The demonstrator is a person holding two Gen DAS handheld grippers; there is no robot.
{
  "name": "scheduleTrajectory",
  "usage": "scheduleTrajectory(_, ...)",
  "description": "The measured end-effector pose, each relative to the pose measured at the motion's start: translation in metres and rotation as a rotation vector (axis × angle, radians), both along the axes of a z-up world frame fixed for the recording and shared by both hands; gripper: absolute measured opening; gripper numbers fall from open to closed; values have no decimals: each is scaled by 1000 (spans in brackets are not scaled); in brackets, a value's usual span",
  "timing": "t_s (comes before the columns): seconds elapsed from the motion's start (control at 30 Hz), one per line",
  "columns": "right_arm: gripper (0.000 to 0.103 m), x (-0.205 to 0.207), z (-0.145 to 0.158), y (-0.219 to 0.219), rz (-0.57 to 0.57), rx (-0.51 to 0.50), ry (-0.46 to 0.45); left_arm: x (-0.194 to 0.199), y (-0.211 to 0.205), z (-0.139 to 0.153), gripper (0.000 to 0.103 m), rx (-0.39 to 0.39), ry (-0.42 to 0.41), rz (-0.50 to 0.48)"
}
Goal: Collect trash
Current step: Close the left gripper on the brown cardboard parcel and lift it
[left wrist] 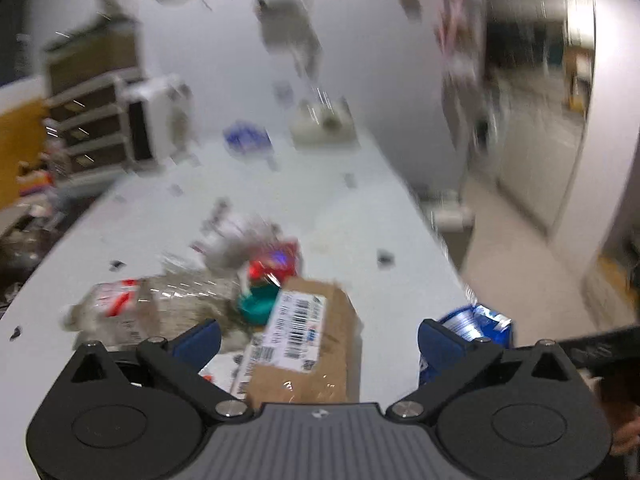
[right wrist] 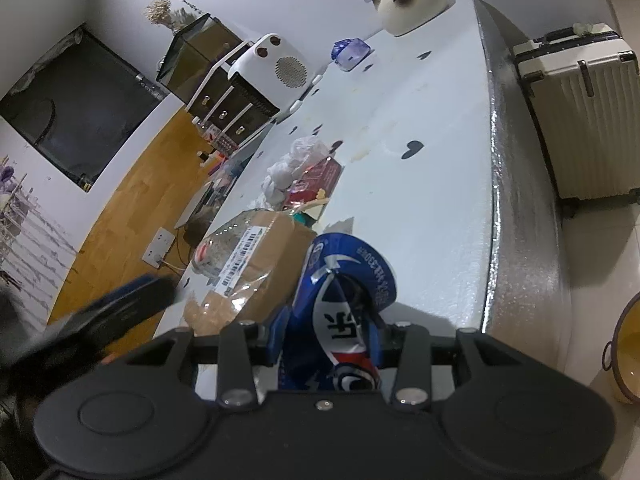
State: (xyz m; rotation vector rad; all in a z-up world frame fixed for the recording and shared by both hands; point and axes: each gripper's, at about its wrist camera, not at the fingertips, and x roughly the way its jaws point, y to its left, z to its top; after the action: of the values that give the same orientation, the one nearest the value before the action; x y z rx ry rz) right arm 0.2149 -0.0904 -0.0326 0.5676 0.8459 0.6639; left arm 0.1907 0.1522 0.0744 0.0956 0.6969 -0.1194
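Right gripper (right wrist: 326,336) clamps a crushed blue can (right wrist: 344,292) between its pads, over the white table (right wrist: 436,208). Left gripper (left wrist: 320,336) jaws spread wide, nothing between. Ahead of it: brown cardboard box (left wrist: 312,344); beyond, clear plastic wrapper (left wrist: 160,304), then teal cap (left wrist: 256,306).

The box (right wrist: 260,264) is matt brown cardboard with a white paper label and glossy clear tape. The blue pouch (right wrist: 344,320) is shiny printed foil. The table (right wrist: 432,208) top is smooth and matt white, its right edge glittery silver. The far-right suitcase (right wrist: 580,108) is ribbed glossy plastic.
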Motion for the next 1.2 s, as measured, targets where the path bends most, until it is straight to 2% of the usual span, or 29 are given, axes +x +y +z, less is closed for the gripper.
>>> scheduleTrajectory(0.13, 41, -6, 4, -2, 6, -7, -13, 60, -29, -16, 103, 200, 175, -1)
scheduleTrajectory(0.27, 41, -9, 2, -10, -5, -17, -7, 88, -47, -36, 103, 312, 264, -15)
scheduleTrajectory(0.33, 41, -10, 0, -13, -12, -25, 1, 91, -51, -44, 86, 355, 276, -5)
scheduleTrajectory(0.37, 41, -10, -1, -15, -15, -29, 4, 91, -51, -46, 68, 355, 280, -2)
scheduleTrajectory(0.4, 41, -11, -1, -16, -17, -31, 5, 92, -49, -43, 67, 345, 273, 7)
scheduleTrajectory(0.5, 41, -14, 0, -21, -18, -25, 1, 75, -42, -28, 64, 265, 168, 7)
scheduleTrajectory(0.63, 41, -20, 4, -23, -19, -22, -20, 22, -26, 2, 64, 135, -66, -5)
scheduleTrajectory(0.77, 41, -27, 8, -20, -24, -34, -41, -23, -17, 14, 68, 69, -235, -12)
scheduleTrajectory(0.93, 41, -40, 16, -10, -10, -55, -79, -53, -9, 21, 65, 13, -299, 46)
scheduleTrajectory(1.2, 41, -64, 30, 3, 6, -99, -148, -89, 3, 16, 63, -80, -309, 88)
